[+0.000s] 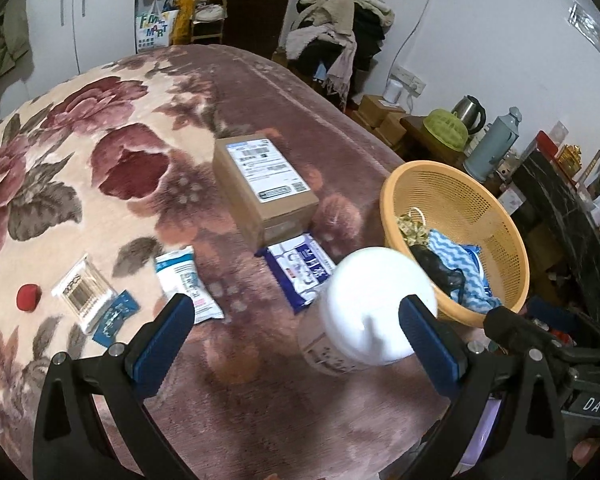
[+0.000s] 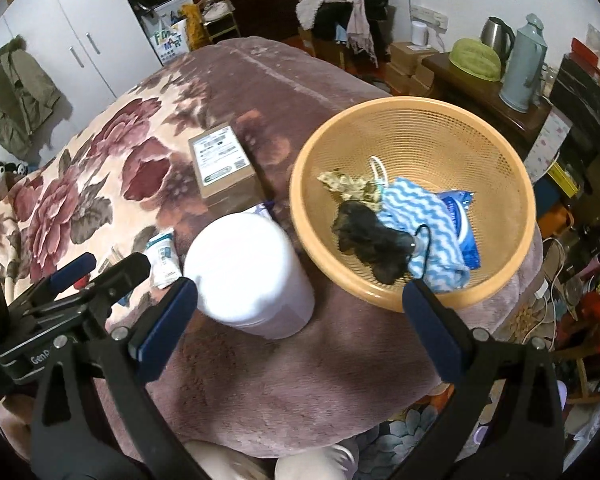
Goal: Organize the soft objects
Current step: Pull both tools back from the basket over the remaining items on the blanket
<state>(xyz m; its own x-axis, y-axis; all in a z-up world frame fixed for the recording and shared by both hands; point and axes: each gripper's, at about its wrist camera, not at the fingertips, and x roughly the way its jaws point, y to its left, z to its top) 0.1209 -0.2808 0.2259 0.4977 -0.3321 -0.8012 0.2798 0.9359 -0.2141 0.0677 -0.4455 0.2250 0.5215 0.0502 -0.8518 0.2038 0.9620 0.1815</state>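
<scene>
An orange mesh basket [image 2: 400, 106] [image 1: 396, 184] sits at the bed's right edge. It holds a black fuzzy piece [image 2: 372, 240], a blue-and-white wavy cloth [image 2: 420, 216], a blue pack [image 2: 462, 220] and a patterned fabric scrap [image 2: 346, 182]. A white tub [image 2: 252, 280] [image 1: 380, 304] stands on the blanket just left of the basket. My right gripper [image 2: 300, 292] is open above the blanket, between tub and basket, holding nothing. My left gripper [image 1: 298, 320] is open too, with the tub just beyond its right finger [image 1: 416, 320]. A blue-and-white wipes pack [image 1: 300, 268] and a smaller white pack [image 1: 184, 282] lie on the blanket.
A cardboard parcel [image 1: 264, 192] rests mid-bed on the floral blanket [image 1: 100, 140]. A clear box of cotton swabs [image 1: 82, 294], a small blue packet [image 1: 114, 316] and a red round thing [image 1: 28, 298] lie at the left. Past the bed's right edge, a table holds a kettle [image 2: 496, 32] and a flask [image 2: 524, 64].
</scene>
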